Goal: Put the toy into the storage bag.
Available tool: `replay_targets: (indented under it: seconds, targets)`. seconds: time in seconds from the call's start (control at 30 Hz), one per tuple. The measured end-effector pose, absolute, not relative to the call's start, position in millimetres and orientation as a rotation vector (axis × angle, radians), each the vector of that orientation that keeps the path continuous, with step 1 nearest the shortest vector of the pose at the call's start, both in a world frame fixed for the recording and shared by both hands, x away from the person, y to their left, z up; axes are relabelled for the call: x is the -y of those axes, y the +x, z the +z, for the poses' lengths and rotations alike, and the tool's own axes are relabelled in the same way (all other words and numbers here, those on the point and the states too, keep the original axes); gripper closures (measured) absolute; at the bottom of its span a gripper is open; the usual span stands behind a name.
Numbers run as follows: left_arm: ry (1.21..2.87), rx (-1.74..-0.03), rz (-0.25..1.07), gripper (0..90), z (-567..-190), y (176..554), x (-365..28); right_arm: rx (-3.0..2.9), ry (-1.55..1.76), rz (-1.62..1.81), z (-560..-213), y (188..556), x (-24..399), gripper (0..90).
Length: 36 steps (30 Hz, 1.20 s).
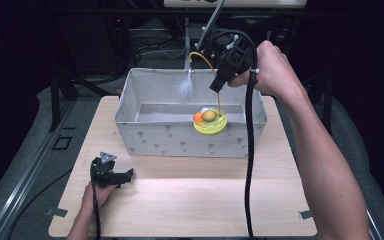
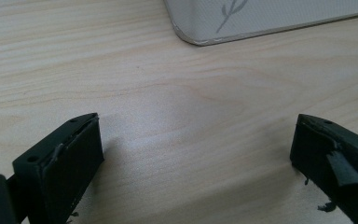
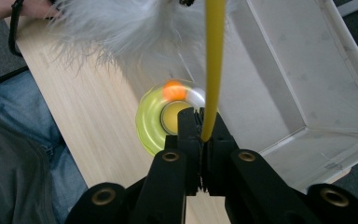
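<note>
Above the front wall of the grey fabric bin (image 1: 180,140) hangs a cat toy: a yellow-green disc (image 1: 210,125) with an orange ball (image 1: 198,118) in its track, a thin yellow wand (image 3: 213,65) rising from it, and a white feather tuft (image 1: 185,88) dangling off the wand's curved end. Your right tongs (image 3: 201,135) are pinched tight on that wand, holding the toy clear of the bin; whether the disc brushes the rim is hard to tell. Your left tongs (image 2: 193,154) rest low on the wooden tabletop (image 1: 190,200), jaws spread wide with nothing between them, near the bin's front corner (image 2: 191,35).
</note>
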<state>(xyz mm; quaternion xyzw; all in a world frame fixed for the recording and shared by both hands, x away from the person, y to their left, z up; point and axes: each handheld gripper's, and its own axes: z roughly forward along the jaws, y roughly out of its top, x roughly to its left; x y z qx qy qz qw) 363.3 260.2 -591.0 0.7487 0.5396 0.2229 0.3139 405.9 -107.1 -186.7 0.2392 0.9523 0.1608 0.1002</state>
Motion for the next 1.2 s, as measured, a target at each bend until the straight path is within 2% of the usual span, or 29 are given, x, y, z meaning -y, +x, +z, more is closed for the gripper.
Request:
replay_targets:
  seconds: [0.4, 1.2]
  targets:
    - [1.975, -1.423, 0.587, 2.4, -591.0, 363.3, -260.2, -2.762, 0.776, 0.488, -177.4, 418.8, 117.0, 88.1]
    - [1.971, -1.423, 0.587, 2.4, -591.1, 363.3, -260.1, -2.644, 1.042, 0.52, -195.3, 467.3, 156.4, 88.1]
